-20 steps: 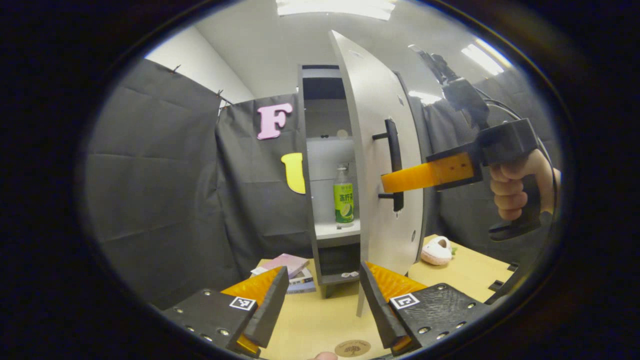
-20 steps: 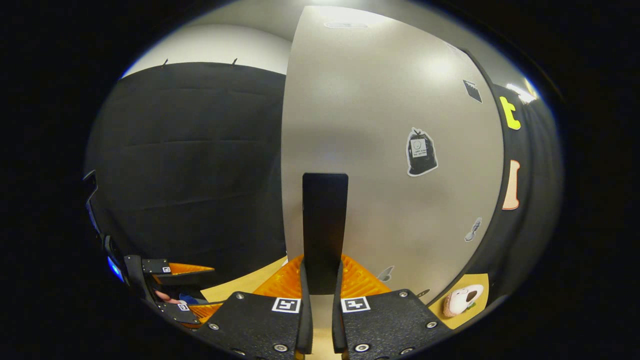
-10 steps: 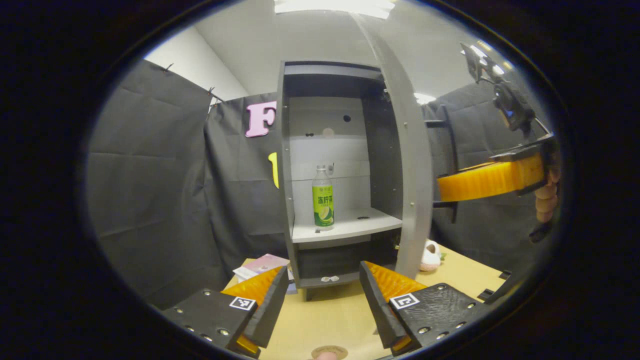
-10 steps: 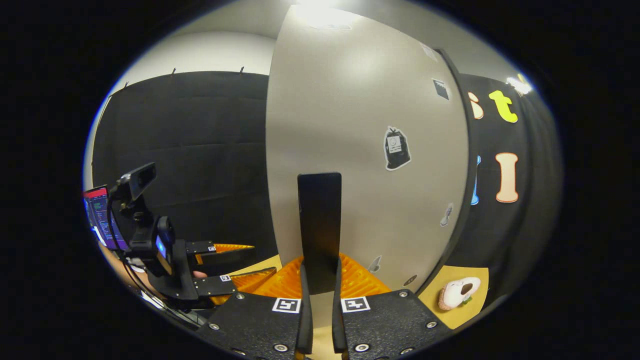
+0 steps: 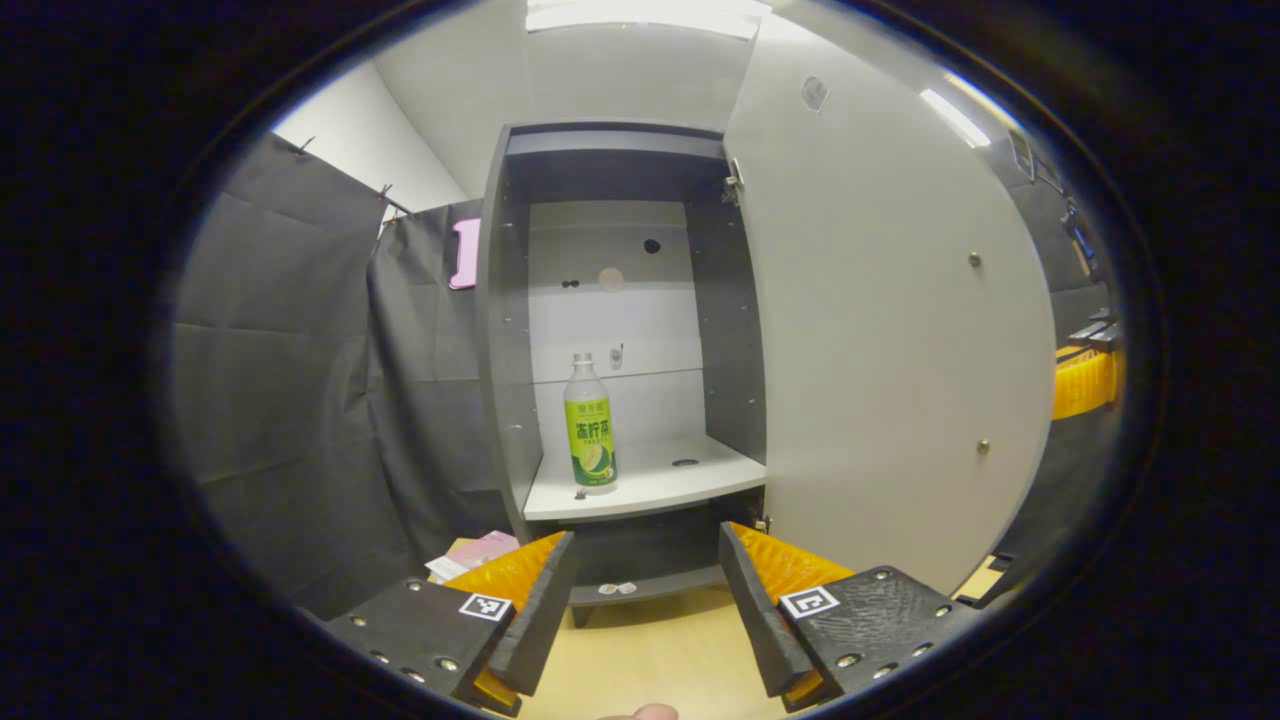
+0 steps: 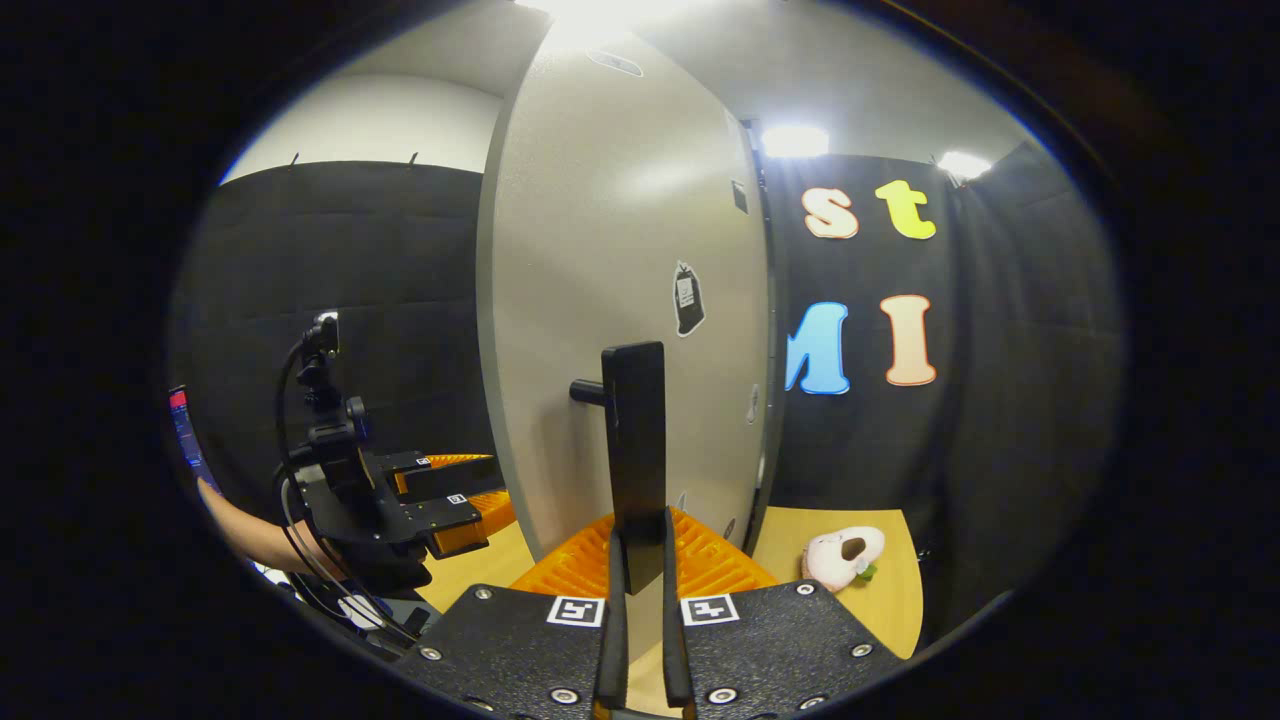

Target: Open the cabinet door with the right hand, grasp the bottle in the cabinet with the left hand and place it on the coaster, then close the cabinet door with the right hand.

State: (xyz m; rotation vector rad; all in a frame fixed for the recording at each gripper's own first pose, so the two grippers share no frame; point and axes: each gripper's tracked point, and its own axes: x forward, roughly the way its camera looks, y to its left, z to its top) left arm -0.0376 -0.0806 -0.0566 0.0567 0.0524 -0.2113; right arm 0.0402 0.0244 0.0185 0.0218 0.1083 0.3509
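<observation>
The cabinet [image 5: 500, 330] stands wide open, its grey door [image 5: 880, 330] swung out to the right. A clear bottle [image 5: 589, 425] with a green label stands upright on the white shelf [image 5: 660, 480], left of centre. My left gripper [image 5: 648, 600] is open and held low in front of the cabinet, well short of the bottle. In the right gripper view, my right gripper [image 6: 638, 590] is shut on the door's black handle [image 6: 634, 440]. The door [image 6: 620, 300] rises behind the handle. The left gripper [image 6: 440, 500] shows beyond the door's edge, held by a hand.
The cabinet sits on a tan table [image 5: 650, 650]. Books [image 5: 480, 550] lie left of the cabinet's foot. A small plush slipper [image 6: 845, 555] rests on the table [image 6: 880, 590] right of the door. Black cloth walls enclose the booth.
The door has swung from partly open to wide open, drawn by the right gripper on its handle. The left gripper has come closer to the cabinet, and the whole shelf with the bottle is now exposed.
</observation>
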